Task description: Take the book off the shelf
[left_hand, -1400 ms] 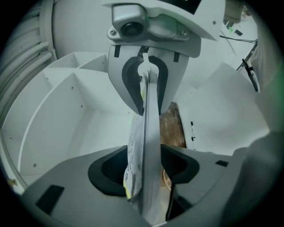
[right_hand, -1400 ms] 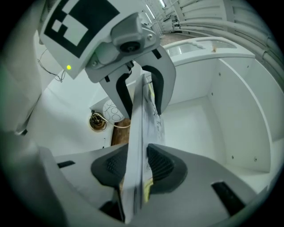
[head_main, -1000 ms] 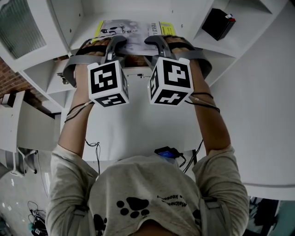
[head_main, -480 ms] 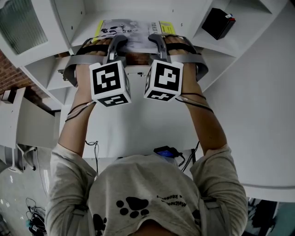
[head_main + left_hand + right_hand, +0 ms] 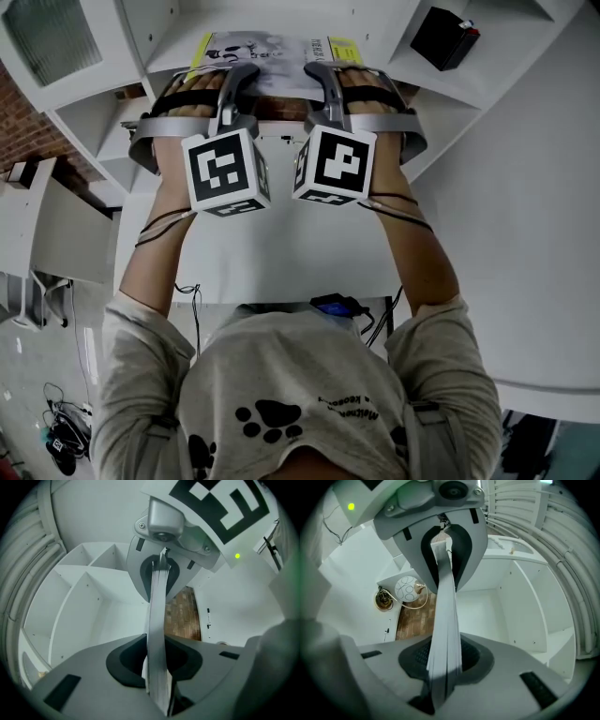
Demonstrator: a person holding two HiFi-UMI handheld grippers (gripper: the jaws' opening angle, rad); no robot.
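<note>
while both hands reach into the white shelf unit (image 5: 131,75), the book (image 5: 267,52) lies cover-up at the mouth of its middle compartment, its near edge towards the person. the left gripper (image 5: 157,663) has just been closing its jaws, and the dark pads now press on the page block from either side. the right gripper (image 5: 444,663) has likewise just been closing and is clamped on the same edge, just beside the left one, so each gripper view shows the other tong pinching the book further along. the two marker cubes (image 5: 225,172) stand side by side over the white table top (image 5: 281,253), close but apart.

upright dividers (image 5: 75,602) wall the compartment on both sides, near the strapped hands. a black box (image 5: 445,37) sits in the next compartment to the right, well apart from the book. brick wall (image 5: 28,117) shows at the left of the head view and between the shelf boards in both gripper views. past the book in the right gripper view there is a round white disc (image 5: 407,588) with a thin cable and a small brass-coloured object (image 5: 383,599); it is too small to name, perhaps a fitting. a small dark device (image 5: 337,307) rests at the table's near edge, and loose cables (image 5: 61,436) lie on the floor at lower left.
</note>
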